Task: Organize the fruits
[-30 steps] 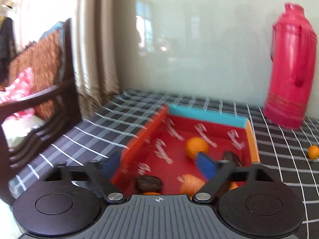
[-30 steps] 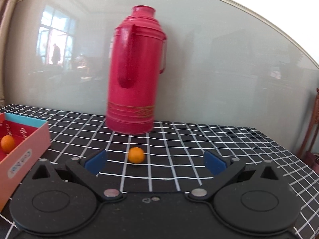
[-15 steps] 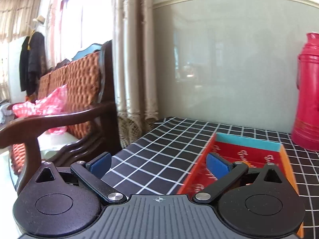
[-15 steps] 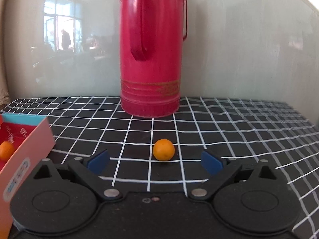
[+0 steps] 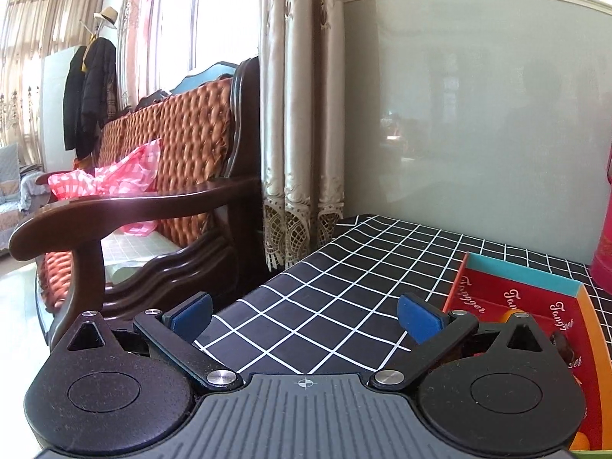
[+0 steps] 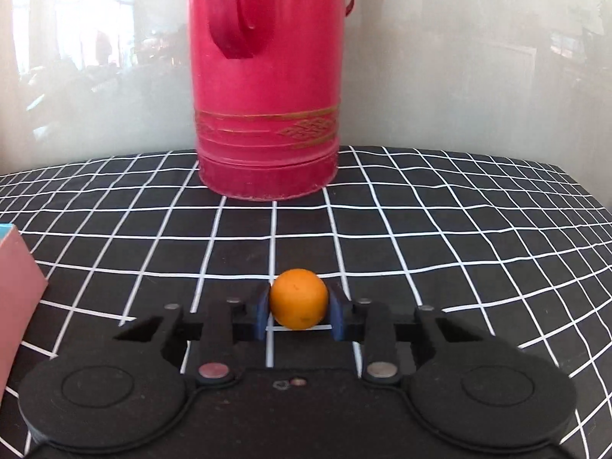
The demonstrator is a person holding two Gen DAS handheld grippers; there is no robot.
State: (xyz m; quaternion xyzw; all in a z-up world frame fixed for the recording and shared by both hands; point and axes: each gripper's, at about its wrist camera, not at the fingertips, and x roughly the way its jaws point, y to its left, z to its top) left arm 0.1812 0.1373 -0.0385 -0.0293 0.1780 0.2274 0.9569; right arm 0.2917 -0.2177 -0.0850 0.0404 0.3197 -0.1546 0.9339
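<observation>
Right gripper [image 6: 299, 315] has its two blue pads closing on a small orange [image 6: 299, 299], one pad against each side of the fruit. The orange sits on a black tablecloth with a white grid [image 6: 440, 229], out in the open, in front of a tall red flask [image 6: 267, 88] that stands upright near the grey wall. A pink and teal corner of a box [image 6: 17, 267] shows at the left edge of this view, well apart from the orange.

Left gripper [image 5: 304, 311] has its jaws spread wide with nothing between them; only bare tablecloth [image 5: 344, 287] shows between the blue pads. It points over the table's near corner. To its right lies a shallow red box [image 5: 524, 287] with a teal far rim and white lettering inside. A bit of orange colour and a dark shape peek from behind the gripper's right finger inside the box, probably fruit, though too hidden to be sure. Beyond the table stand a dark wooden armchair [image 5: 153, 206] with an orange quilted back, a beige curtain [image 5: 302, 114], and a coat rack [image 5: 90, 88] with a hat.
</observation>
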